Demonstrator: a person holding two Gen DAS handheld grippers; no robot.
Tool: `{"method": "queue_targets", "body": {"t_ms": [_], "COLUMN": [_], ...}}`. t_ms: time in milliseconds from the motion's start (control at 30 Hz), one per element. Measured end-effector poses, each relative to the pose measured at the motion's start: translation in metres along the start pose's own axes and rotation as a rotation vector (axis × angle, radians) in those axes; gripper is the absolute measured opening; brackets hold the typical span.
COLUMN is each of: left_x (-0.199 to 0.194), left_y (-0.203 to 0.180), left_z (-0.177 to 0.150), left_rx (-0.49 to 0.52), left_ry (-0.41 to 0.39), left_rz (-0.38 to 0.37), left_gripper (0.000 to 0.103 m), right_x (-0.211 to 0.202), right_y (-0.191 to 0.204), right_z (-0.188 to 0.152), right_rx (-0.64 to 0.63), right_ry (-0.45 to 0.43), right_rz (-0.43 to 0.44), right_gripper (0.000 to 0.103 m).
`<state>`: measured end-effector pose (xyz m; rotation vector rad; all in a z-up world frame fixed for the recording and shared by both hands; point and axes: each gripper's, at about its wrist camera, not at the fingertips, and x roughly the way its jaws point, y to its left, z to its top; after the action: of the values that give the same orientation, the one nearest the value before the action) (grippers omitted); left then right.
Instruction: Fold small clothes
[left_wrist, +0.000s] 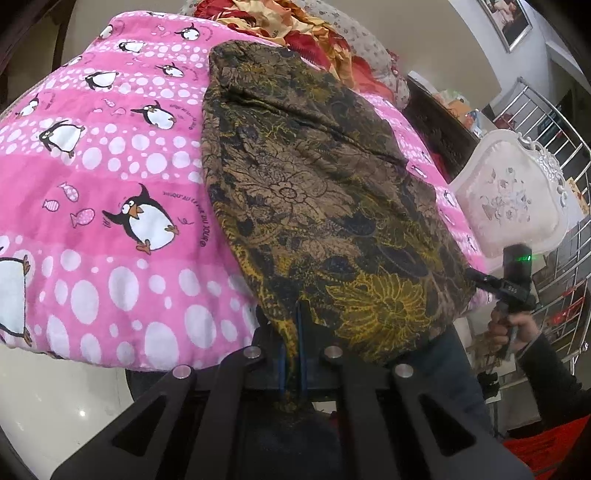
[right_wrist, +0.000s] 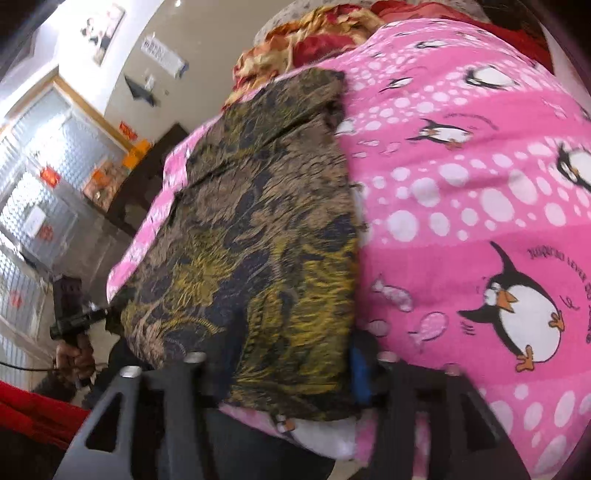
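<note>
- The brown garment (left_wrist: 314, 206), printed with black and yellow flowers, lies lengthwise on the pink penguin blanket (left_wrist: 110, 206), its near end hanging over the edge.
- The left gripper (left_wrist: 291, 354) is clamped on the garment's near corner.
- The right gripper (right_wrist: 295, 373) stands wide around the near hem; its view is blurred.
- Only the left wrist view shows a white headboard (left_wrist: 509, 199).

Soft, even daylight fills the room, brightest off the patterned glass panels (right_wrist: 40, 177) and pale walls, with no hard shadows. Both fisheye views bend sharply and darken at the corners. The right wrist view is smeared with motion blur; the left stays crisp.
</note>
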<state>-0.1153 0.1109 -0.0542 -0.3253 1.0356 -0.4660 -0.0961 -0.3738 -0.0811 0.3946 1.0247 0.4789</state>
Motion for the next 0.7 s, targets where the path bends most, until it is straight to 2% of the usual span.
{"method": "queue_targets", "body": {"t_ms": [33, 67, 133, 167, 200, 267, 400, 700], "left_x": [0.000, 0.000, 0.001, 0.001, 0.001, 0.002, 0.004, 0.007], "left_y": [0.000, 0.001, 0.002, 0.002, 0.001, 0.001, 0.000, 0.002], "left_z": [0.000, 0.000, 0.000, 0.001, 0.001, 0.001, 0.002, 0.006], "left_rx": [0.002, 0.002, -0.001, 0.001, 0.002, 0.003, 0.009, -0.012], "left_ry": [0.003, 0.007, 0.017, 0.018, 0.019, 0.021, 0.027, 0.031], "left_rz": [0.000, 0.000, -0.005, -0.004, 0.000, 0.003, 0.010, 0.012], "left_gripper": [0.004, 0.004, 0.005, 0.005, 0.005, 0.006, 0.006, 0.010], "right_x": [0.002, 0.005, 0.016, 0.030, 0.038, 0.038, 0.031, 0.038], "right_y": [0.007, 0.011, 0.020, 0.020, 0.021, 0.022, 0.011, 0.015], "right_z": [0.004, 0.005, 0.012, 0.017, 0.021, 0.023, 0.016, 0.020], "right_rx": [0.001, 0.004, 0.028, 0.030, 0.008, -0.013, -0.004, -0.055], "right_ry": [0.039, 0.067, 0.164, 0.270, 0.335, 0.316, 0.234, 0.281], "right_rz": [-0.065, -0.121, -0.287, -0.319, -0.337, -0.332, -0.257, -0.260], "right_gripper": [0.090, 0.099, 0.103, 0.103, 0.103, 0.103, 0.103, 0.103]}}
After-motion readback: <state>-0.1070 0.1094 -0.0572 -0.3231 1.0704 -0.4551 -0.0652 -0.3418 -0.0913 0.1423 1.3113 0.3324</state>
